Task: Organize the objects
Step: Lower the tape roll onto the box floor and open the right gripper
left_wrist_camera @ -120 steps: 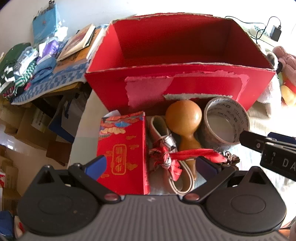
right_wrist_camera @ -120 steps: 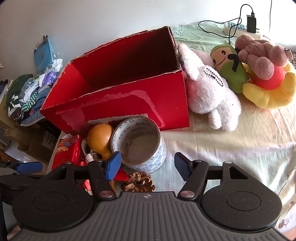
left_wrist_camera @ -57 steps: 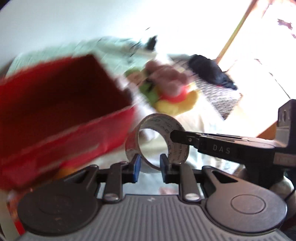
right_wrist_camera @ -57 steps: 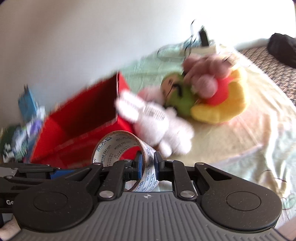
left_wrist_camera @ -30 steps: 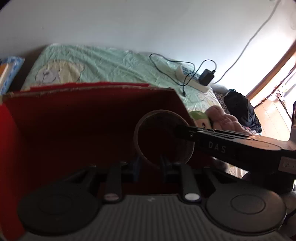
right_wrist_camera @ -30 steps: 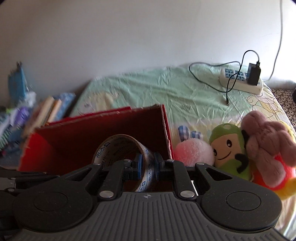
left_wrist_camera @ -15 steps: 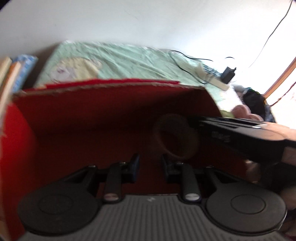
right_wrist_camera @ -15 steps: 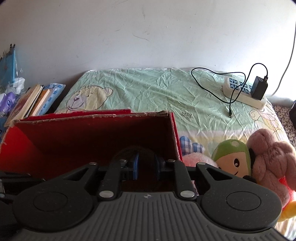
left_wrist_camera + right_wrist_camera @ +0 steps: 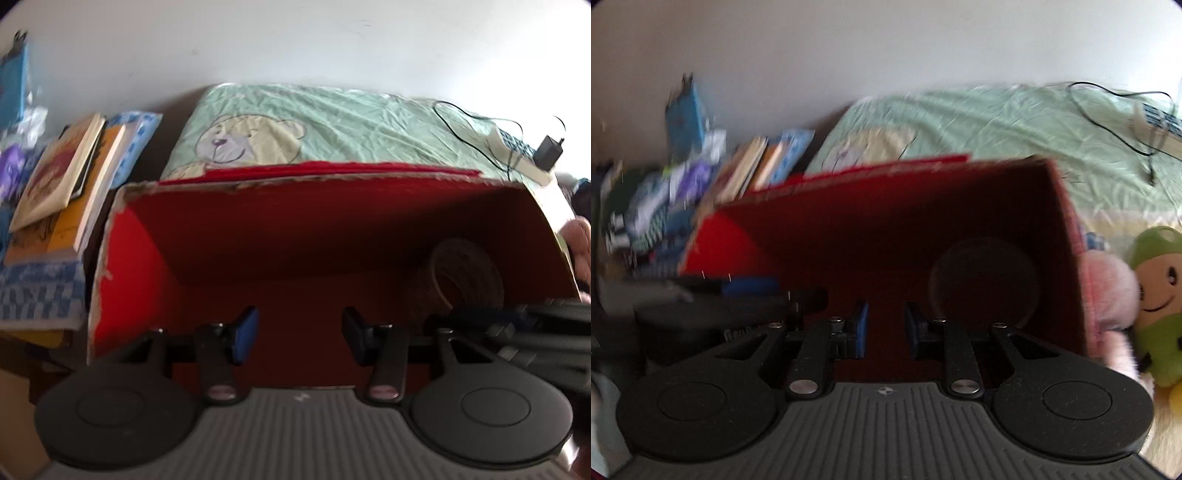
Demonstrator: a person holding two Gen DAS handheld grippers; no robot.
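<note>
Red box (image 9: 140,258) on green bedsheet (image 9: 351,122) | white wall (image 9: 295,44) behind | books (image 9: 66,173) beside

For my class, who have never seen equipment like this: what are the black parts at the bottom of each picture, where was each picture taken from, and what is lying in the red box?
There is no robot here. A person holds a two-finger hand tool in each hand, and each tool carries a wide-angle camera looking forward along its fingers. The black parts are the tools themselves.

One picture comes from the left gripper, the other from the right gripper. Both have their blue-padded fingers apart and hold nothing.

Both look into an open red cardboard box standing on a pale green bedsheet with a bear print. Inside, near the box's right wall, lies a roll of packing tape, apart from both grippers. Books are stacked left of the box; a green plush toy sits to its right.
</note>
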